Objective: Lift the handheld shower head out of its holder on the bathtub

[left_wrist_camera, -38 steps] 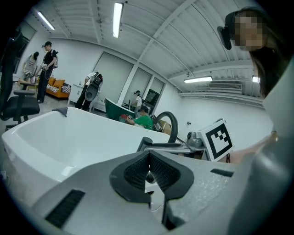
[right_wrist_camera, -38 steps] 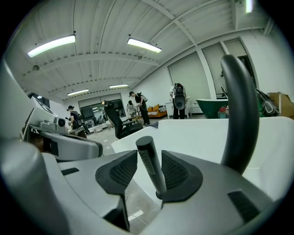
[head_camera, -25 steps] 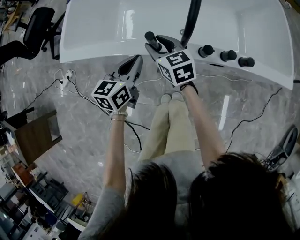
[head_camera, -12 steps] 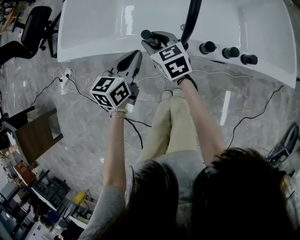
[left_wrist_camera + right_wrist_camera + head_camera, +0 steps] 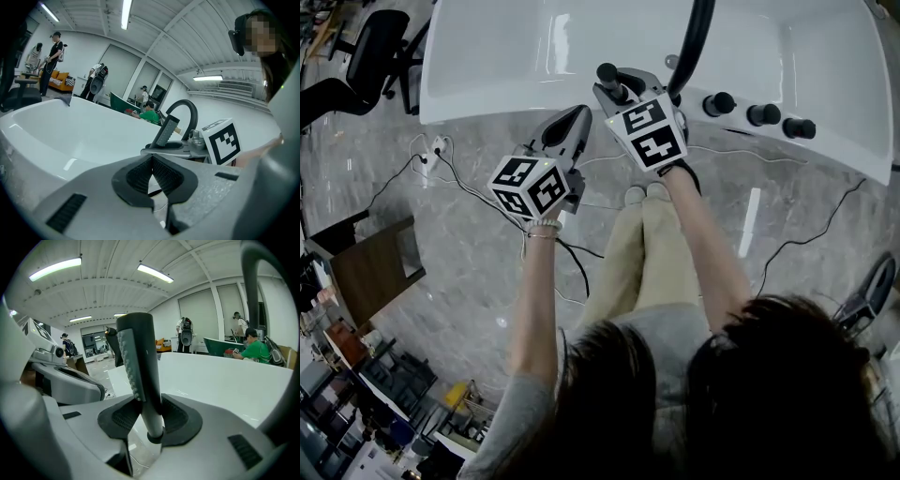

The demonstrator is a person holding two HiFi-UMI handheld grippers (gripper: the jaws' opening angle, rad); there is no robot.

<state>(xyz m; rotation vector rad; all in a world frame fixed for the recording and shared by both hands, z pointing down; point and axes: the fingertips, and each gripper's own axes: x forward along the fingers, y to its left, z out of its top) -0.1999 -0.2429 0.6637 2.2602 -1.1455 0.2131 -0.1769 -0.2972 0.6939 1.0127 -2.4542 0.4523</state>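
Observation:
The handheld shower head (image 5: 136, 362), dark grey with a studded face, stands upright between the pads of my right gripper (image 5: 147, 416). The jaws are closing and both pads touch its handle. In the head view its black top (image 5: 606, 74) pokes up at the bathtub's near rim (image 5: 487, 105), with the right gripper (image 5: 617, 84) around it. My left gripper (image 5: 576, 117) is shut on nothing, held left of it just short of the rim. From the left gripper view (image 5: 151, 174) the shower head (image 5: 166, 131) rises beside the right gripper's marker cube.
A curved black spout (image 5: 694, 37) arches over the tub right of the shower head, followed by three black knobs (image 5: 759, 114) on the rim. Cables (image 5: 469, 192) trail over the marble floor. An office chair (image 5: 366, 61) stands far left. People stand in the background.
The right gripper has rolled a little around the shower head and its jaws have drawn in on the handle. The left gripper has stayed put.

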